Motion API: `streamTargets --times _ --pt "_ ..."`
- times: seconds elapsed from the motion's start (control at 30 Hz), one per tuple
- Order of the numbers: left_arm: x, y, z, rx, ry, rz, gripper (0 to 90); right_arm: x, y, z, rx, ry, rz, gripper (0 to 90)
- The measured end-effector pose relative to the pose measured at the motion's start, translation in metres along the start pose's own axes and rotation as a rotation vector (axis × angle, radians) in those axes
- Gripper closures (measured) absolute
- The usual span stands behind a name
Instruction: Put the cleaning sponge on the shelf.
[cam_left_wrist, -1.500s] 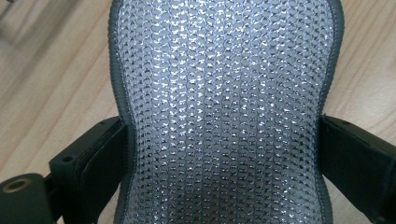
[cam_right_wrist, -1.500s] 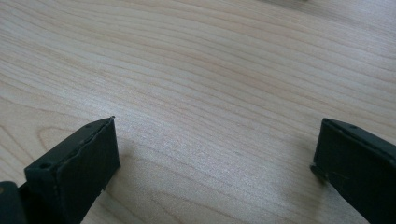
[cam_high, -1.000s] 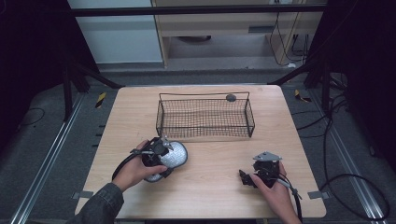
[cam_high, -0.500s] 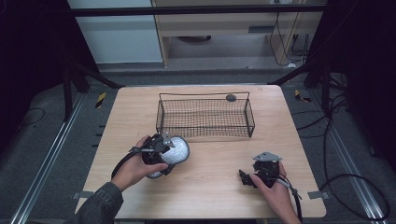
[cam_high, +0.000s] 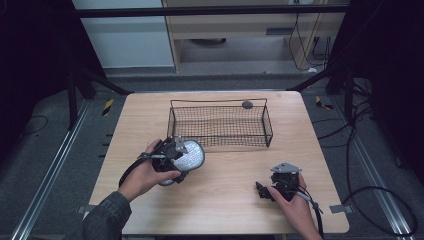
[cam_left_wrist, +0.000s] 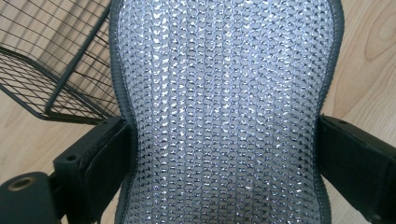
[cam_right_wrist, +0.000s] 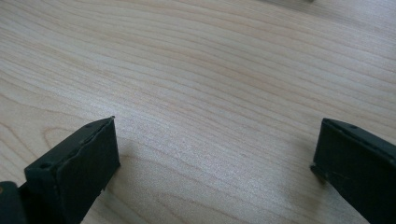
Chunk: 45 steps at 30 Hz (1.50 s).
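Observation:
A silvery mesh pad with a grey hem (cam_left_wrist: 224, 102) is clamped between the black jaws of my left gripper (cam_high: 184, 160), which is shut on it. The pad (cam_high: 191, 154) hangs just above the table, close to the near left corner of a black wire basket (cam_high: 218, 102). In the left gripper view, the basket's corner (cam_left_wrist: 56, 70) lies at the upper left, behind the pad. My right gripper (cam_high: 263, 190) rests low over the table at the front right. It is open, with bare wood between its jaws (cam_right_wrist: 215, 149).
The wooden table (cam_high: 230, 175) carries the basket at its middle back. A small dark round object (cam_high: 247, 104) sits at the basket's far rim. Metal rails run along the floor on both sides, and cables lie at the right.
My left gripper has carried the mesh pad a little farther from the person, toward the basket. The right gripper has stayed put.

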<state>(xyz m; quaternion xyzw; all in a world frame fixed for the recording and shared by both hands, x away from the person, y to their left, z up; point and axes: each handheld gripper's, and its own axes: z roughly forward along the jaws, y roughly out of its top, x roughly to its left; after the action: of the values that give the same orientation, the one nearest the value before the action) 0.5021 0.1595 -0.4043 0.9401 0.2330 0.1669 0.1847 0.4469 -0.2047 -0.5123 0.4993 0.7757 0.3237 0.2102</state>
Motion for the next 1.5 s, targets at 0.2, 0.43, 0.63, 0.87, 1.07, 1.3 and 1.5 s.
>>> streamTargets --times 0.2,0.43,0.63,0.87,1.07,1.3,1.5 --pt "0.002 0.005 -0.006 -0.009 0.015 0.008 5.9 0.0 0.0 0.0 -0.001 0.0 -0.001 0.4" --pt "0.005 0.012 -0.016 -0.022 0.035 0.02 5.9 0.0 0.0 0.0 -0.001 -0.003 -0.001 0.4" --pt "0.01 0.018 -0.02 -0.021 0.051 0.033 5.9 0.0 0.0 0.0 -0.002 -0.002 0.0 0.4" --pt "0.015 0.028 -0.027 -0.031 0.072 0.042 6.0 0.0 0.0 0.0 -0.001 -0.002 -0.002 0.4" --pt "0.019 0.036 -0.031 -0.04 0.088 0.05 6.0 0.0 0.0 0.0 -0.002 -0.003 -0.004 0.4" --pt "0.026 0.04 -0.033 -0.048 0.103 0.048 6.1 0.0 0.0 0.0 -0.001 -0.002 -0.002 0.4" --pt "0.033 0.046 -0.035 -0.048 0.116 0.053 6.0 0.0 0.0 0.0 -0.002 -0.002 -0.003 0.3"
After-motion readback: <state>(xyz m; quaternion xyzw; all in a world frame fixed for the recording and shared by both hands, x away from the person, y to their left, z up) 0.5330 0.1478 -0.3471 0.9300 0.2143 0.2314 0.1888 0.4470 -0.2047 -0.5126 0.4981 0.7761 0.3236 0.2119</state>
